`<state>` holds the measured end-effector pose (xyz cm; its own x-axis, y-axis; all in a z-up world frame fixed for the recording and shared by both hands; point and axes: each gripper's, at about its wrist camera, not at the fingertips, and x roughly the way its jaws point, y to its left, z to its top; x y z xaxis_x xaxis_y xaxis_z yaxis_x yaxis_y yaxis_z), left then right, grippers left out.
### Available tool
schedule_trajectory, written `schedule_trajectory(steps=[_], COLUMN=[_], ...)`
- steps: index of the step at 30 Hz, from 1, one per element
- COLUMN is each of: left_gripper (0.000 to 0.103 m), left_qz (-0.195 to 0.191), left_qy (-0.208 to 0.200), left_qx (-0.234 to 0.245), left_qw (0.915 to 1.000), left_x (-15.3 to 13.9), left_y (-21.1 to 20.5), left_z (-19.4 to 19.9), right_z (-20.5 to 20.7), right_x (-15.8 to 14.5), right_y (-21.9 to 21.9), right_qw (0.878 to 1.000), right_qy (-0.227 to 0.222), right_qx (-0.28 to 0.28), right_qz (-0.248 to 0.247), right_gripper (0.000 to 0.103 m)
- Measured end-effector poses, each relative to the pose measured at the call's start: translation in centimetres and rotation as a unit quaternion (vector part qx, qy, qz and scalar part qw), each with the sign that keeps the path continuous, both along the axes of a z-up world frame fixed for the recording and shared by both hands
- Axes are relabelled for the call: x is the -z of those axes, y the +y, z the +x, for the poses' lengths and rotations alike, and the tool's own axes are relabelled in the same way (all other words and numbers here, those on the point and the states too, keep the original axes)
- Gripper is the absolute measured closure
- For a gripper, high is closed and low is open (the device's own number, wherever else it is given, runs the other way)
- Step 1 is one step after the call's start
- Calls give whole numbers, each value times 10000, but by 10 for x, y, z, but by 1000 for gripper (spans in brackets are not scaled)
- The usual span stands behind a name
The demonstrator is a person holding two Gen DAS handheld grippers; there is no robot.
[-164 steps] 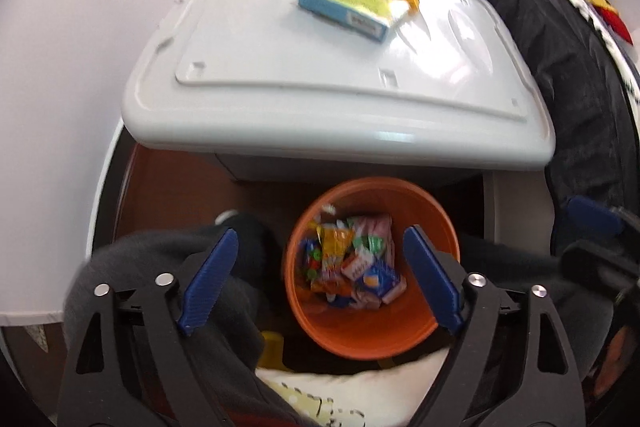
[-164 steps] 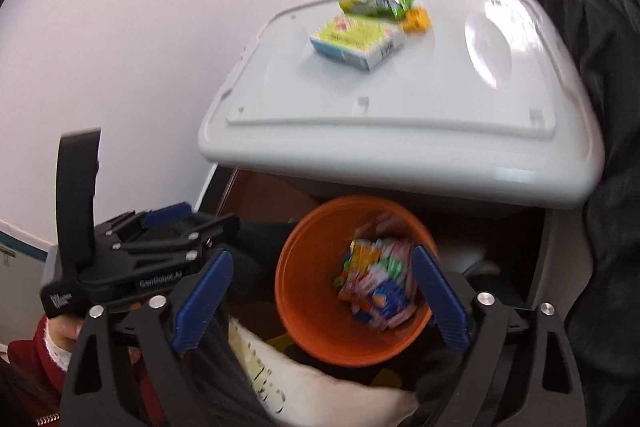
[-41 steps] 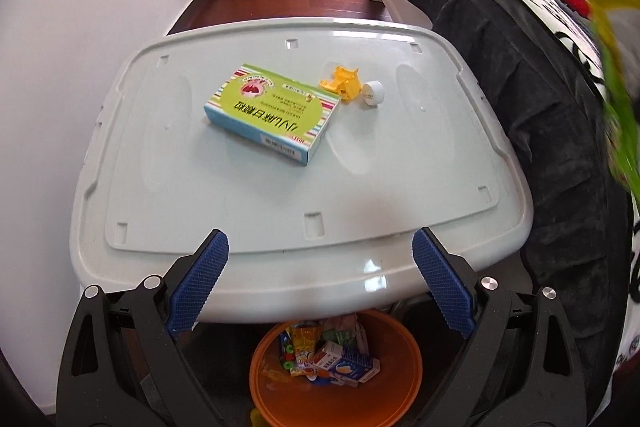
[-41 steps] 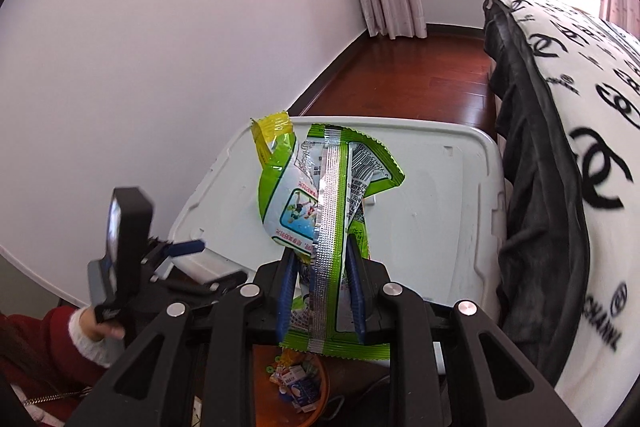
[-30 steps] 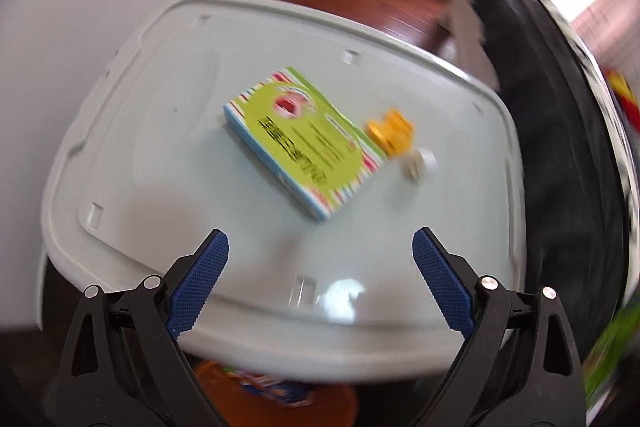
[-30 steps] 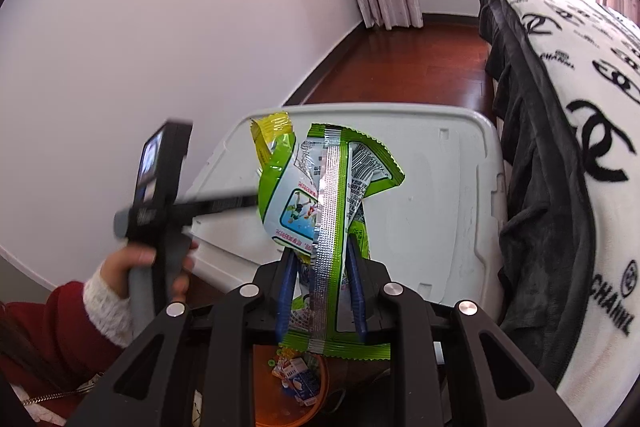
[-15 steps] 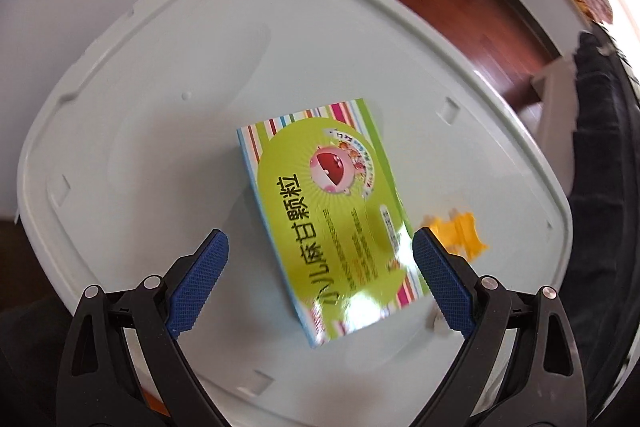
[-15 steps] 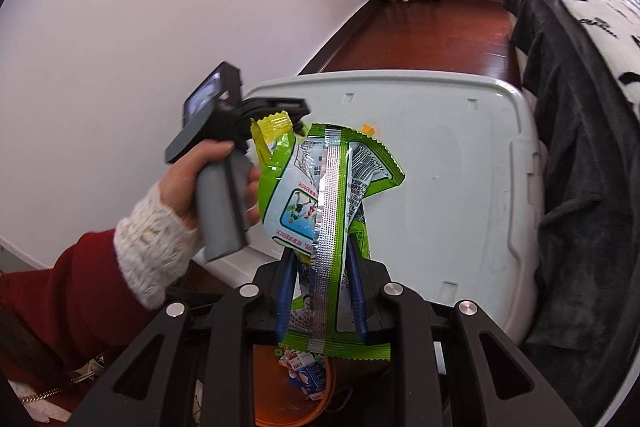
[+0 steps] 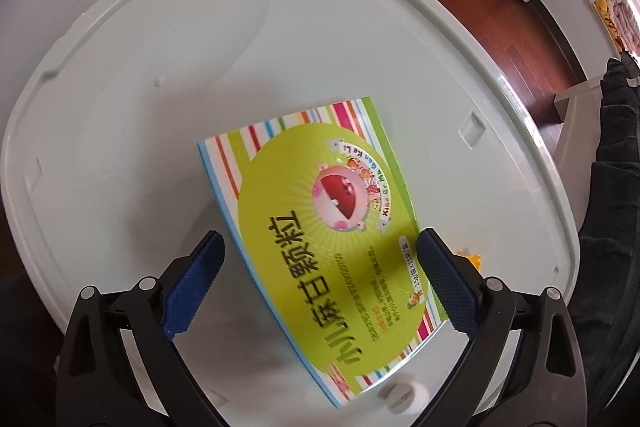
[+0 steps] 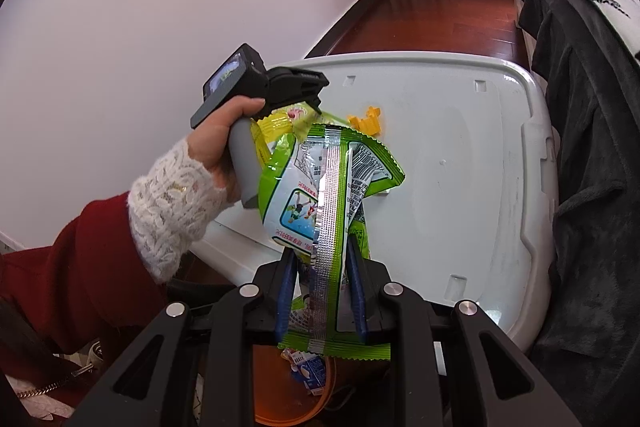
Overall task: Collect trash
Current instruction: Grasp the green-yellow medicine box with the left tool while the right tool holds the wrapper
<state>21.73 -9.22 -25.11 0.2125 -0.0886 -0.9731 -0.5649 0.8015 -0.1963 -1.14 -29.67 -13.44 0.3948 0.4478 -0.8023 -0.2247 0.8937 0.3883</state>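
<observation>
A green striped cardboard box (image 9: 320, 227) lies flat on the white plastic lid (image 9: 160, 67). My left gripper (image 9: 320, 279) is open, its blue fingers on either side of the box's near end, close above the lid. My right gripper (image 10: 320, 291) is shut on a green snack wrapper (image 10: 324, 195) and holds it upright over the orange bin (image 10: 280, 399). The left gripper's handle (image 10: 248, 107) and the hand show in the right wrist view, over the box.
A small yellow piece (image 10: 366, 119) lies on the lid (image 10: 460, 167) beyond the box; it also shows in the left wrist view (image 9: 470, 259). A white cap (image 9: 404, 393) sits at the box's near end. A dark blanket (image 10: 592, 147) hangs at the right. The bin holds several wrappers (image 10: 308, 367).
My left gripper has come down and forward over the lid, so the box now lies between its open fingers. My right gripper still holds the wrapper, shifted slightly toward the lid.
</observation>
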Motion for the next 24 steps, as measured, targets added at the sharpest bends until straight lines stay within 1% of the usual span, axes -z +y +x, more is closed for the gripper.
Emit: schedule_trajectory(steps=[2,4,6,8,11,14,16,17,22,24], left_gripper=[8,9,9,9,8,9,13,14,16,16], left_qz=[-168,-429,-462,-435,-622,-395,-248,-205,-197,-132], left_qy=[51,126,107,120,315,168,124,69,26,3], left_qx=[-81,-218,-372,-367,-320,-240,-163,-113,7,156], left_qw=[9998,9988,9982,9983,9971,9988,9995,9997,9998,9998], left_x=[2,4,5,6,19,16,14,13,12,11], left_y=[4,9,13,12,13,8,4,3,1,1], left_z=[2,1,0,1,1,3,5,4,4,3], right_z=[0,-1,0,1,1,1,1,1,0,-1], right_x=[0,-1,1,3,6,6,7,7,9,8], right_y=[0,1,0,-1,0,1,0,-1,-2,-1], right_qw=[10000,10000,10000,10000,9999,9999,9999,9998,9996,9996], right_qy=[10,16,26,54,86,114,124,136,187,159], right_qx=[-9,-11,-3,23,26,47,75,104,154,151], right_qz=[11,14,47,71,76,79,70,79,139,160], right_gripper=[79,79,79,78,78,77,76,76,76,76])
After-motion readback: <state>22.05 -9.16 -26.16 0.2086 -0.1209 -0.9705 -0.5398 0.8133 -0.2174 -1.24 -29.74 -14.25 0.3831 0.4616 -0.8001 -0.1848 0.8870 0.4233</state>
